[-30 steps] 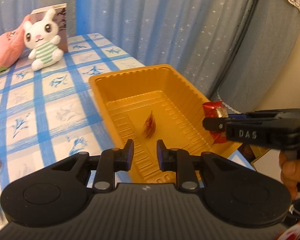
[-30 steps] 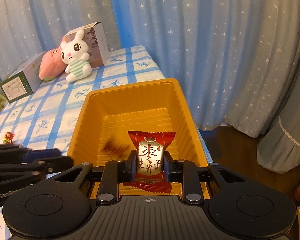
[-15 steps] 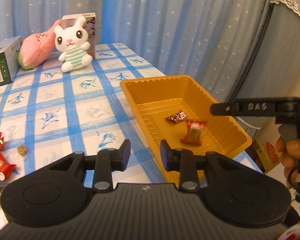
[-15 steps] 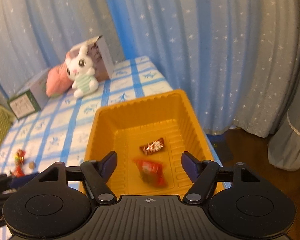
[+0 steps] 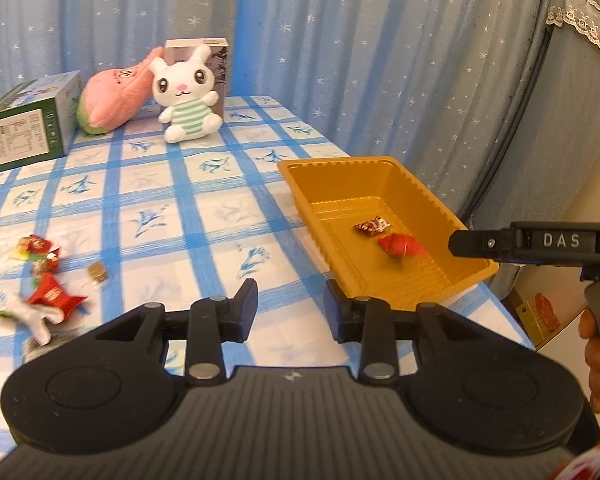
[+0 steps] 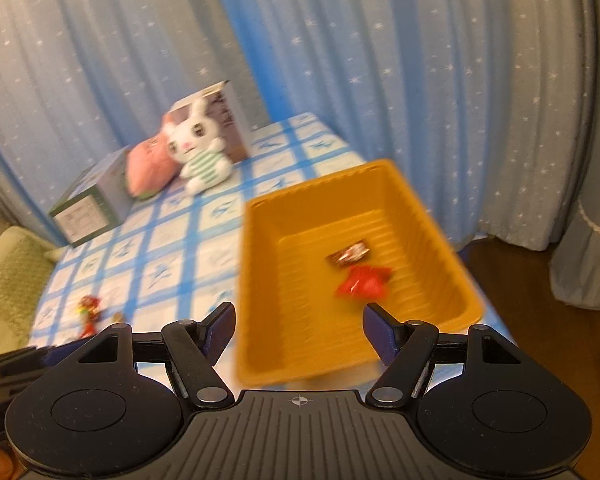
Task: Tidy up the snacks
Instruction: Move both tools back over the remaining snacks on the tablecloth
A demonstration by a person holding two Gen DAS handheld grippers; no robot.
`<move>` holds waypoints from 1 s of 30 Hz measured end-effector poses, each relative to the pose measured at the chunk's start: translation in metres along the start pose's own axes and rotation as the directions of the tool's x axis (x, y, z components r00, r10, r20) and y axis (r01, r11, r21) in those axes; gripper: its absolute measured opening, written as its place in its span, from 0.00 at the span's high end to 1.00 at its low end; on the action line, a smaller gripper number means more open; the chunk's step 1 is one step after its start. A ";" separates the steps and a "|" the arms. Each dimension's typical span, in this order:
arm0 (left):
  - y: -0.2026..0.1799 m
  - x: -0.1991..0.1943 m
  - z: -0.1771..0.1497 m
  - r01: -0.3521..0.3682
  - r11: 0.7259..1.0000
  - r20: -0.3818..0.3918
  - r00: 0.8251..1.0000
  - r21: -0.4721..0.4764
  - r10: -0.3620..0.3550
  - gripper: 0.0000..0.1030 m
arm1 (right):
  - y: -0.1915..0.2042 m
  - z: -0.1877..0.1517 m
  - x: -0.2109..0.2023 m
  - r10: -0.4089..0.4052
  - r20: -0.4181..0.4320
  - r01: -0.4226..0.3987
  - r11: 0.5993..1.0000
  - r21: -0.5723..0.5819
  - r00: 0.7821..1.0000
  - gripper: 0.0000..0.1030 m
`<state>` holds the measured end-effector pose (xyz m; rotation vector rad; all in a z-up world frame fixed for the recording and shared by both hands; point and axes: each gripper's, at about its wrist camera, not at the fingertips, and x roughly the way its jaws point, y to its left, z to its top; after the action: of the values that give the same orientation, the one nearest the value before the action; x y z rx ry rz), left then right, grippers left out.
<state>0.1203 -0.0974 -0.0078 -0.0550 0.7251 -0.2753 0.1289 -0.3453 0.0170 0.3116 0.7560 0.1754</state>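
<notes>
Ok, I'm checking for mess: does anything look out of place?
Yes. Several snacks lie scattered on the tablecloth, outside the orange tray, which holds only two. Nothing looks spilled or damaged.

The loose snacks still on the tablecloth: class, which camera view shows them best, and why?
The left wrist view: the loose snacks lie sharp and apart on the tablecloth. The right wrist view shows them small, blurred, partly hidden behind the gripper body.

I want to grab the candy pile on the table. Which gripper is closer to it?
Left. The left gripper hovers open with the candy pile just off to its left. The right gripper, also open, sits by the orange tray, farther from the pile.
</notes>
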 end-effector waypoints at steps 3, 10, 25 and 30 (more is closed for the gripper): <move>0.011 -0.014 -0.007 -0.017 1.000 -0.003 1.000 -0.017 0.017 0.69 | 0.022 -0.010 -0.004 0.028 -0.007 -0.028 0.999 -0.025 1.000 0.32; 0.048 -0.048 -0.024 -0.075 0.996 0.001 0.997 -0.056 0.075 0.61 | 0.075 -0.030 -0.002 0.086 -0.037 -0.089 0.990 -0.108 0.996 0.32; 0.135 -0.098 -0.053 -0.236 0.963 -0.018 0.972 -0.132 0.236 0.58 | 0.146 -0.064 0.027 0.156 -0.122 -0.183 0.948 -0.260 0.980 0.32; 0.158 -0.102 -0.052 -0.276 0.952 -0.038 0.961 -0.133 0.273 0.52 | 0.171 -0.070 0.042 0.192 -0.162 -0.238 0.907 -0.348 0.968 0.32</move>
<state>0.0489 0.0840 -0.0037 -0.0813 0.7602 0.0409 0.1025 -0.1584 -0.0006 0.0274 0.7946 0.5432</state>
